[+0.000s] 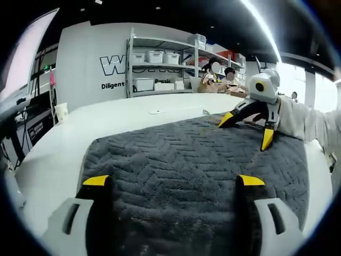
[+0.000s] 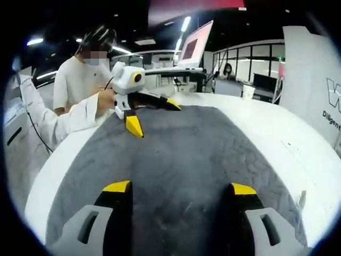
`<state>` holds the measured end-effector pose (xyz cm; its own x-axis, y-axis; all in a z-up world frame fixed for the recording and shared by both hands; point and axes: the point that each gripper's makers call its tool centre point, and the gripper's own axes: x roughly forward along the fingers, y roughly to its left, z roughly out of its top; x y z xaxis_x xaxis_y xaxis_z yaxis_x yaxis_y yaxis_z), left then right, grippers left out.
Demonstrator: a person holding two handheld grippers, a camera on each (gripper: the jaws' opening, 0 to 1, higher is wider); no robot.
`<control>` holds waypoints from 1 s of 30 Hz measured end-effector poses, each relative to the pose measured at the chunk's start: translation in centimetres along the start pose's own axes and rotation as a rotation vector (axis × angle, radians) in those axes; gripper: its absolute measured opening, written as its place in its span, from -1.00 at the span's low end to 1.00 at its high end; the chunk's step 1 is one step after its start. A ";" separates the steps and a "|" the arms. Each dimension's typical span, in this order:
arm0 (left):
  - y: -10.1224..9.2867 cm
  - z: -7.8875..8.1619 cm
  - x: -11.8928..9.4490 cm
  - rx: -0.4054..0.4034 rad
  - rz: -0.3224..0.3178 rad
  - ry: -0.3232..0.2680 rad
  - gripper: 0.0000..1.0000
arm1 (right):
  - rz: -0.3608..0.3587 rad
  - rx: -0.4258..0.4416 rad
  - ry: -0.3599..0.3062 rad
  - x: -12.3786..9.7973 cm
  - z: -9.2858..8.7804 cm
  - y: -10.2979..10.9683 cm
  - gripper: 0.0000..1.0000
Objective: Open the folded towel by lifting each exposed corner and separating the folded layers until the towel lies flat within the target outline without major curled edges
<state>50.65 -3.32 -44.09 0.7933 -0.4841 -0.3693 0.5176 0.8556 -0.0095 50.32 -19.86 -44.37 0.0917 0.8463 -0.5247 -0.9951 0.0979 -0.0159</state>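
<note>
The dark grey plush towel (image 1: 186, 160) bears a herringbone weave on the white desk (image 1: 133, 109); both white tools carry yellow tips.

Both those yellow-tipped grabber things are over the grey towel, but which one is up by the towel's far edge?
In the left gripper view, it is the right hand-held gripper, jaws open, at the far edge of the grey towel. The left hand-held gripper sits at the near end, jaws spread wide.

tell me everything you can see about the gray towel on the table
The towel is dark gray, thick and plush-looking, with a raised zigzag weave. It lies spread over much of the white table, mostly flat, with no obvious curled edges visible. The left gripper and right gripper both hover open over it, yellow-tipped fingers wide apart; whether they touch the pile isn't clear.
</note>
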 end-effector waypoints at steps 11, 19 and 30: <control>0.0 -0.1 0.0 0.000 0.000 0.000 0.91 | -0.009 0.012 0.025 -2.1 -1.3 0.1 0.38; -0.1 -0.1 0.0 0.001 0.000 0.000 0.91 | -0.021 0.013 0.047 -3.3 -2.2 0.2 0.36; -0.2 -0.1 -0.1 0.001 0.001 -0.001 0.91 | -0.027 0.028 0.052 -5.0 -3.2 0.1 0.34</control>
<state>50.46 -3.42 -44.17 0.7938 -0.4837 -0.3687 0.5175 0.8557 -0.0083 49.63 -25.76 -44.50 0.1157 0.8150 -0.5677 -0.9907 0.1359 -0.0069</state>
